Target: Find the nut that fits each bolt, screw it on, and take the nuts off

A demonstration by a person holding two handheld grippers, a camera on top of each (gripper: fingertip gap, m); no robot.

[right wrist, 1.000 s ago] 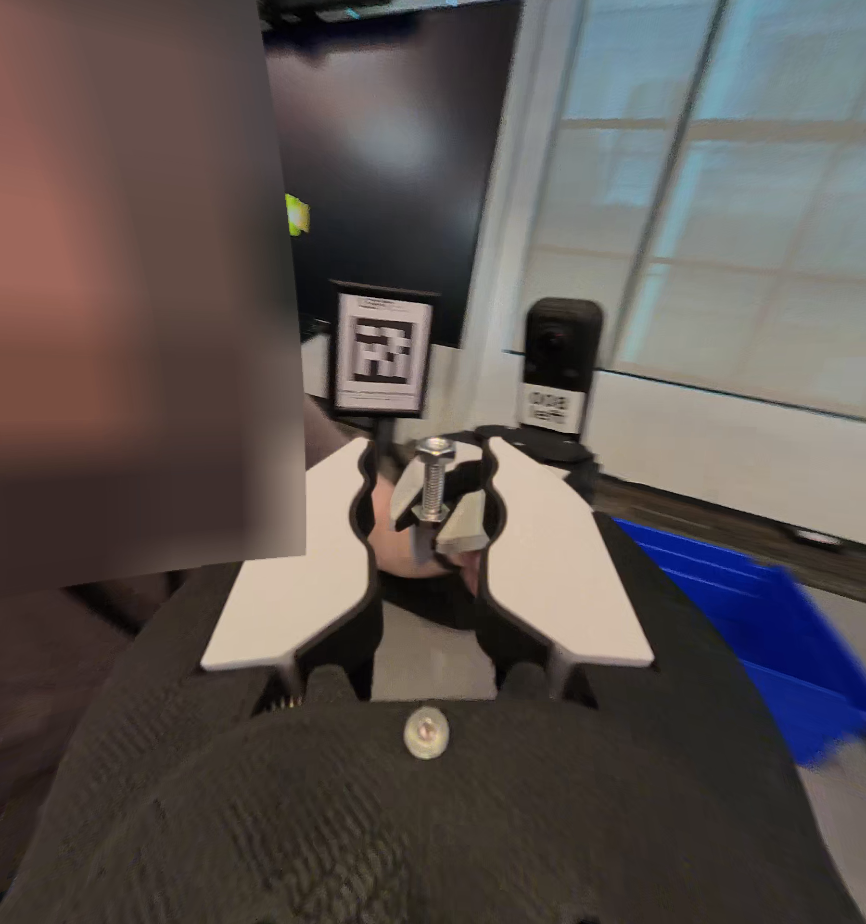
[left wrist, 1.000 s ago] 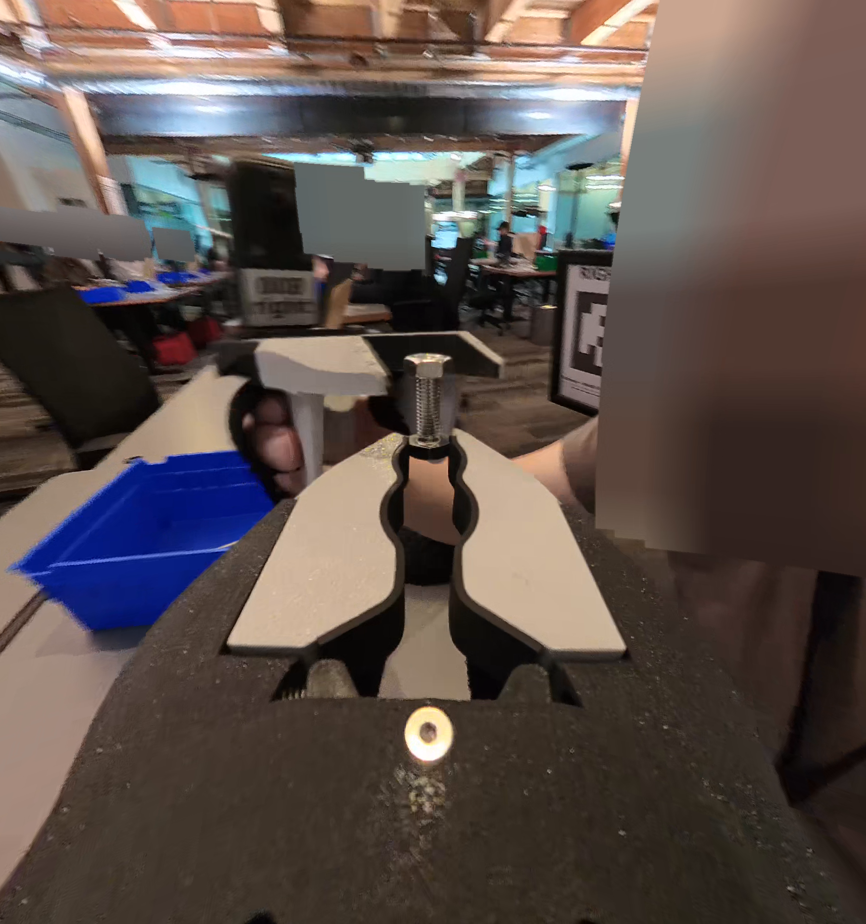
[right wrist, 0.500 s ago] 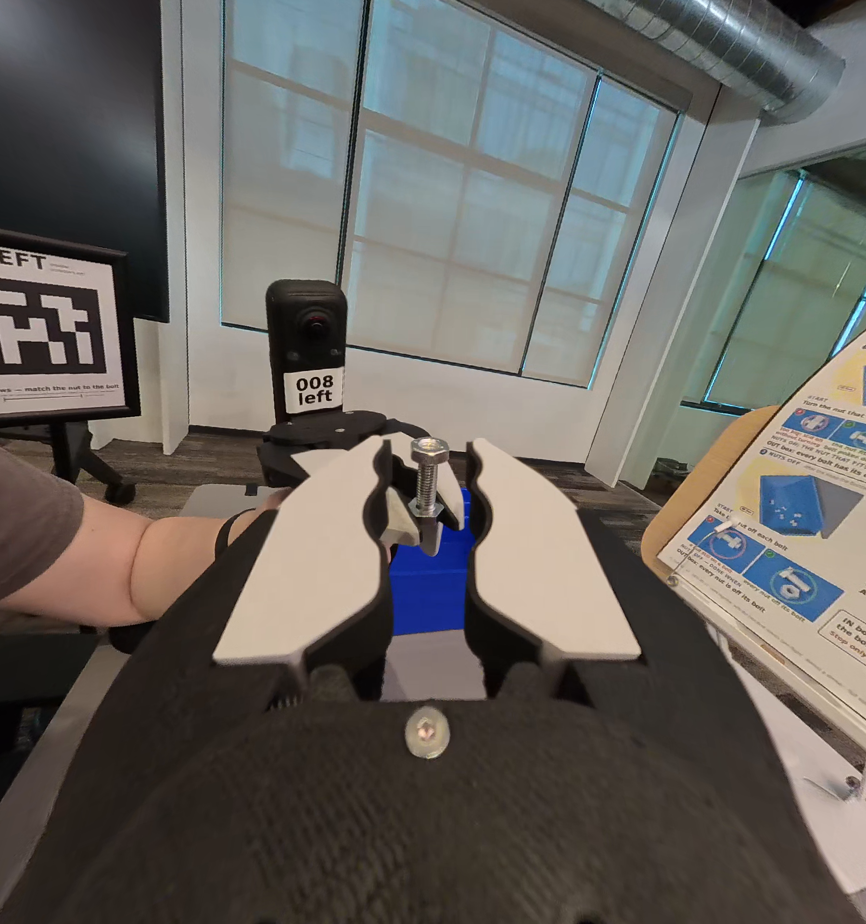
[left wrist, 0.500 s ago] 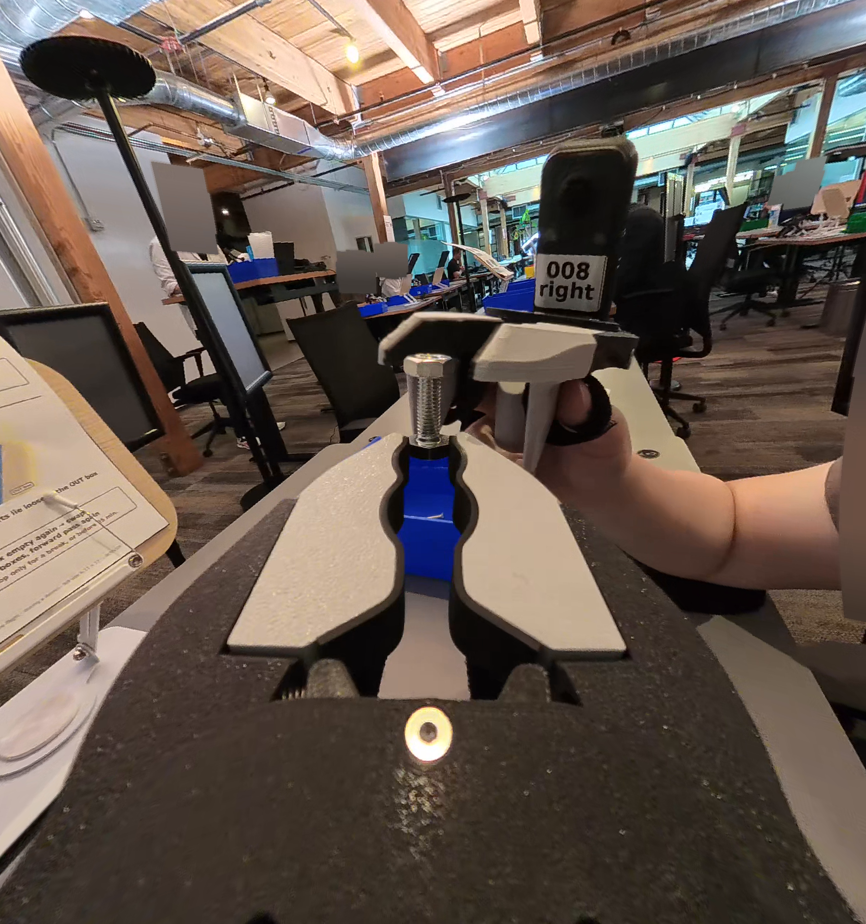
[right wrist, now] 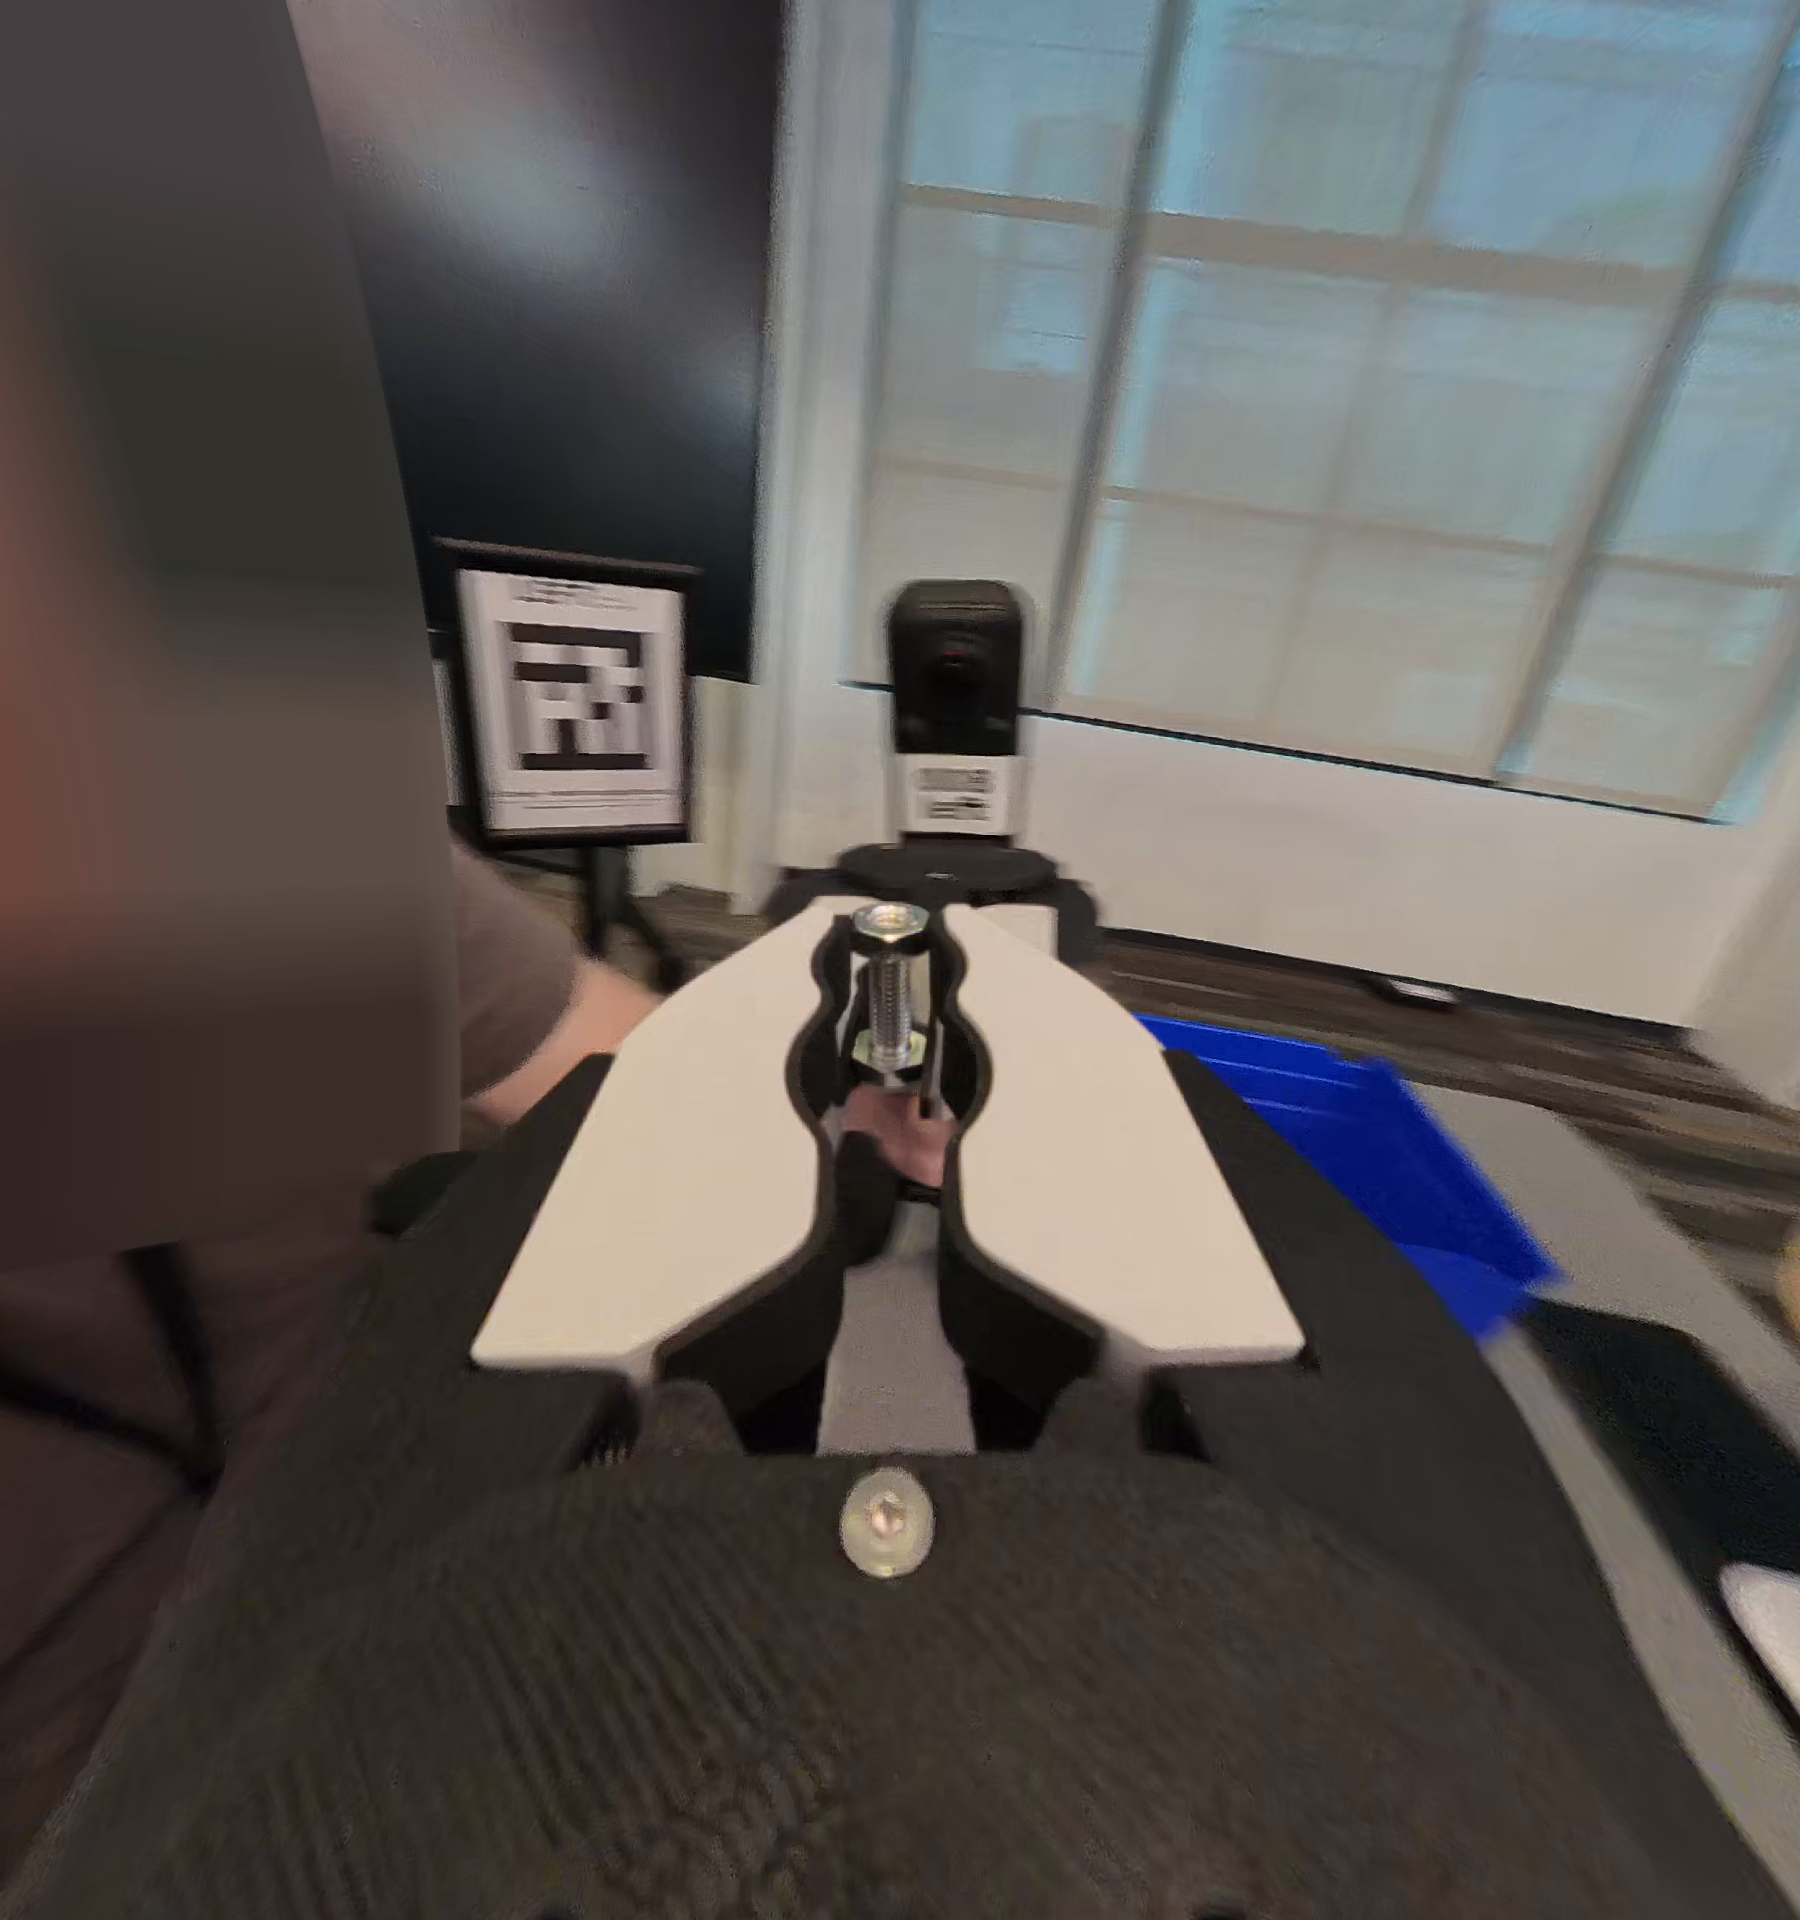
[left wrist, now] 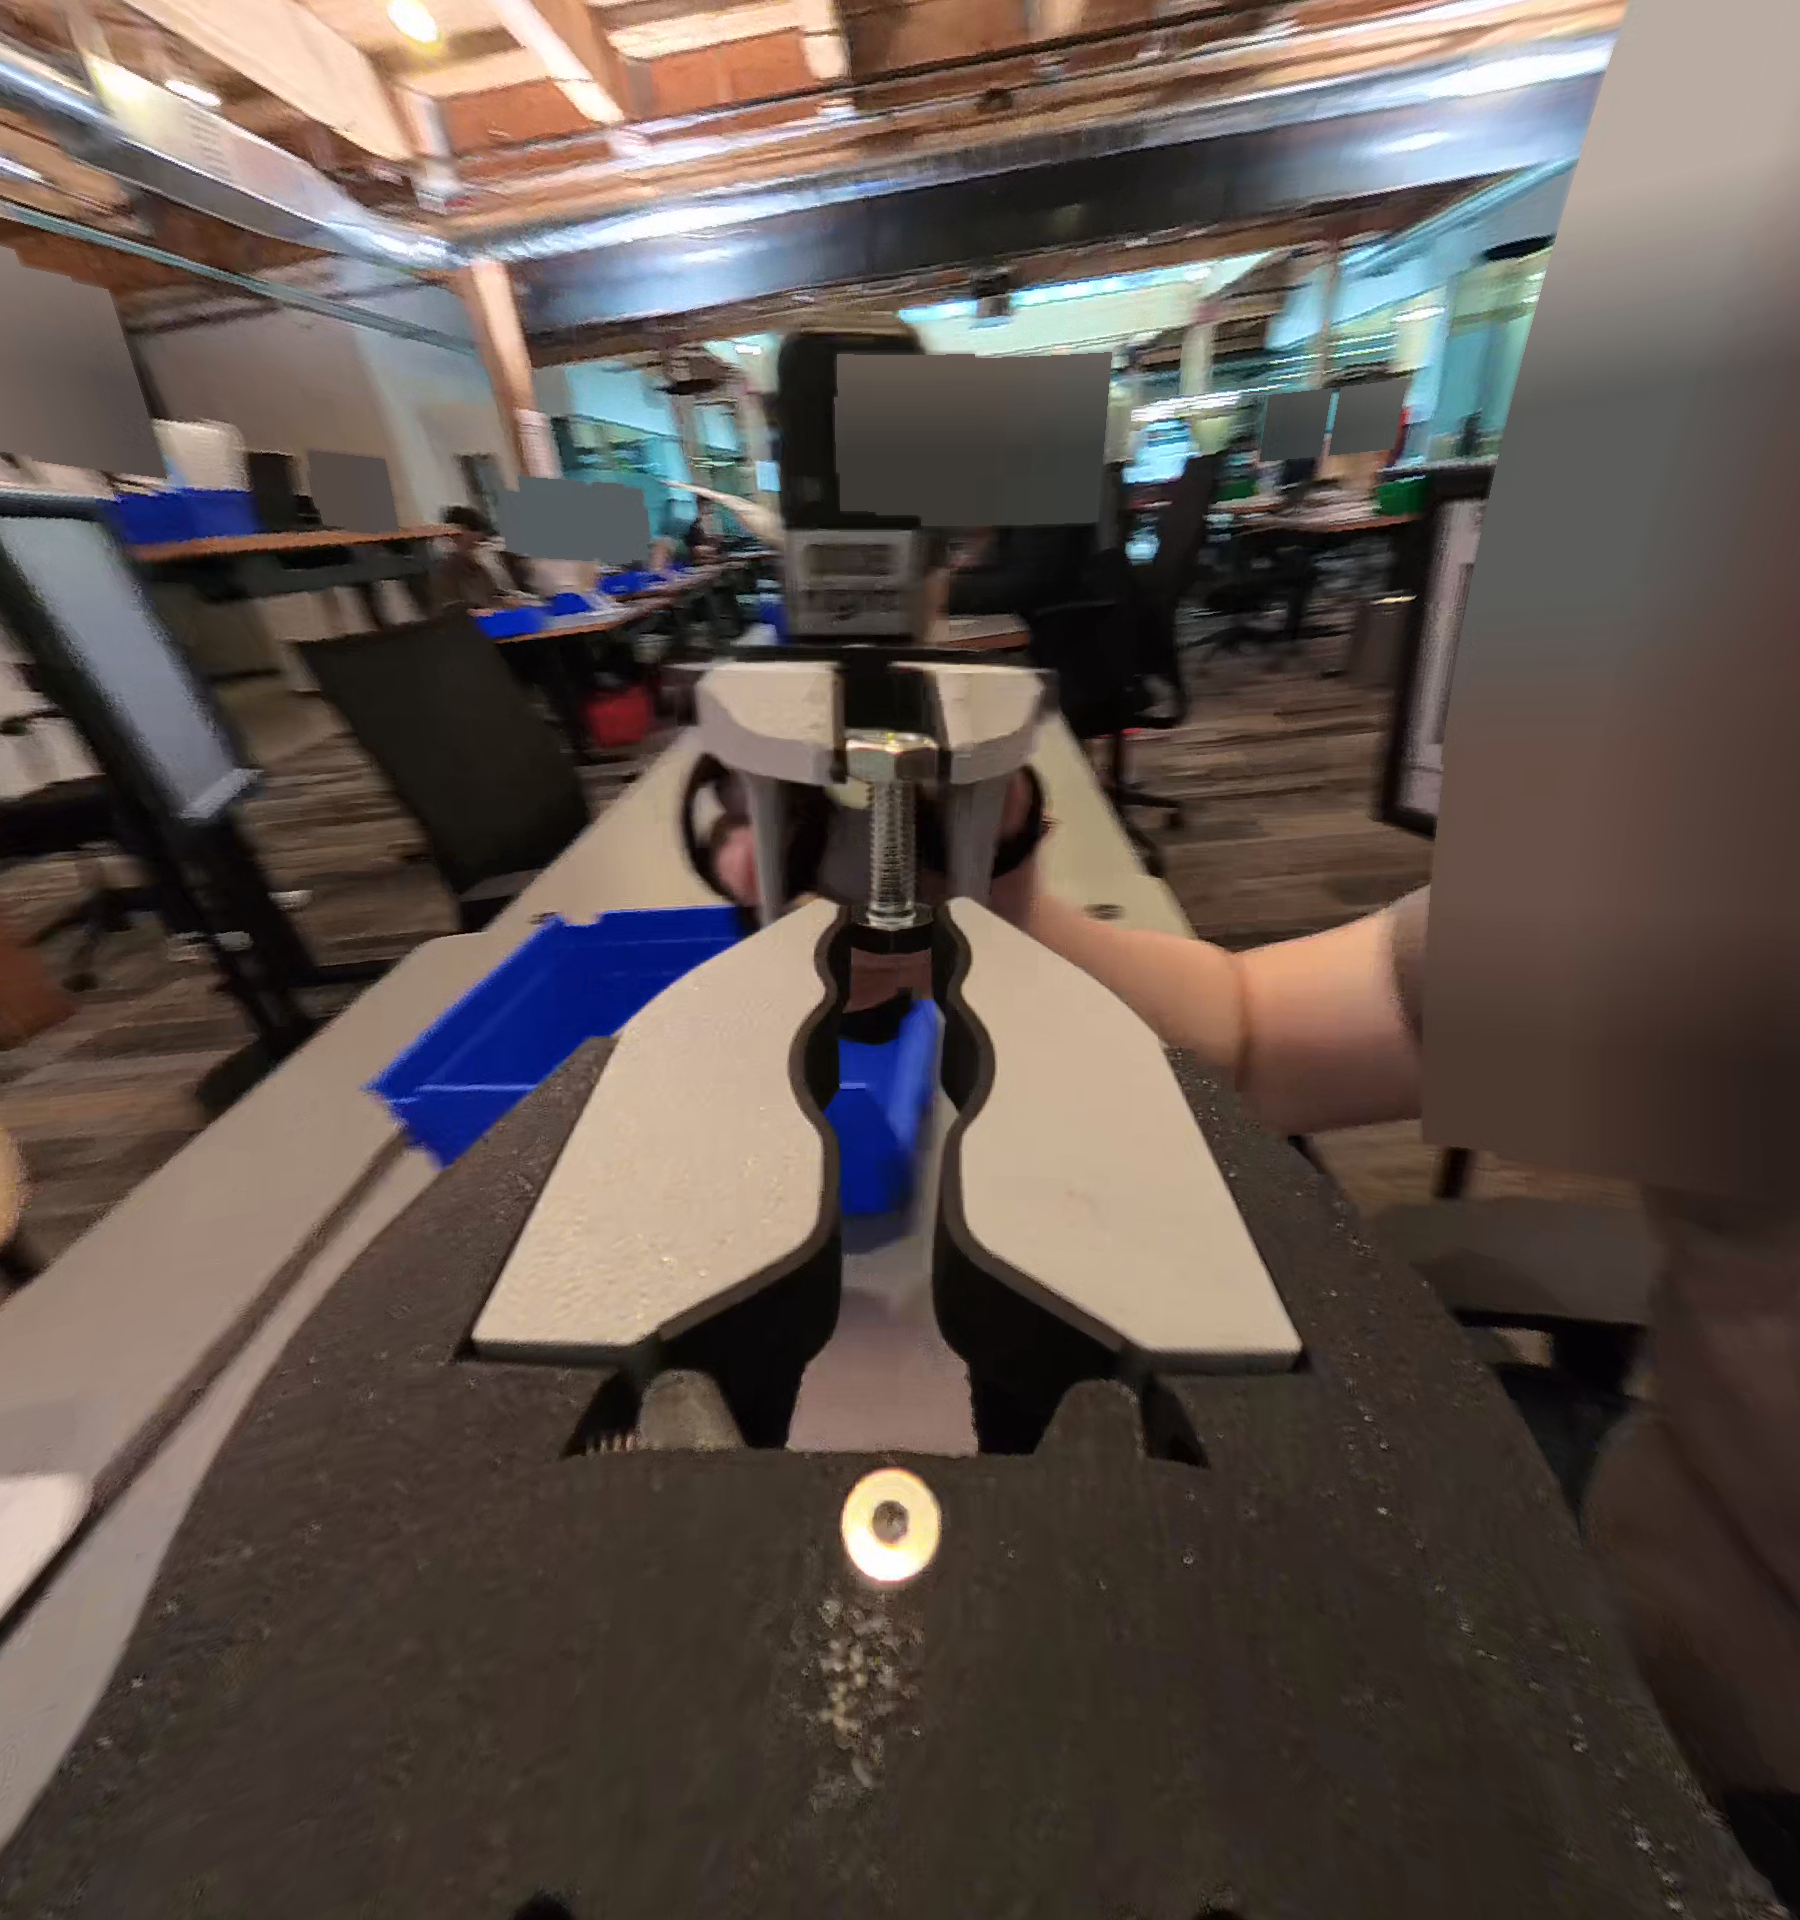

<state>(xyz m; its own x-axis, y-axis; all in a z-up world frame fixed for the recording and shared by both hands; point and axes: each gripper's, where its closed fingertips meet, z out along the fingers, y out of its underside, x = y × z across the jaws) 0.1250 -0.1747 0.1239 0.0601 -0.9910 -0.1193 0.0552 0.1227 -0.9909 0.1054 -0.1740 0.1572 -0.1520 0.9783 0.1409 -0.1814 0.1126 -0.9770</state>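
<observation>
A silver hex bolt [left wrist: 888,842] stands upright in the air between my two grippers. My left gripper [left wrist: 891,925] is shut on the nut [left wrist: 891,914] at the bolt's lower end. My right gripper [right wrist: 888,920] is shut on the bolt's head, and the threaded shaft [right wrist: 888,992] runs down to the nut [right wrist: 888,1051]. In the left wrist view the right gripper [left wrist: 888,727] faces me from across the bolt, its white fingers [left wrist: 771,717] on either side of the head. The left gripper's camera [right wrist: 953,675] shows behind the bolt in the right wrist view.
A blue bin [left wrist: 563,1018] sits on the grey table [left wrist: 148,1299] below the grippers, and it also shows in the right wrist view [right wrist: 1374,1153]. A person's forearm [left wrist: 1239,1018] reaches in from the right. A framed marker sign [right wrist: 574,696] stands behind on the left. The grippers are tip to tip, or close to it.
Both grippers have swung round with the bolt, and the views now look another way. The right gripper has turned about the bolt and now faces the left one squarely. Both grips hold.
</observation>
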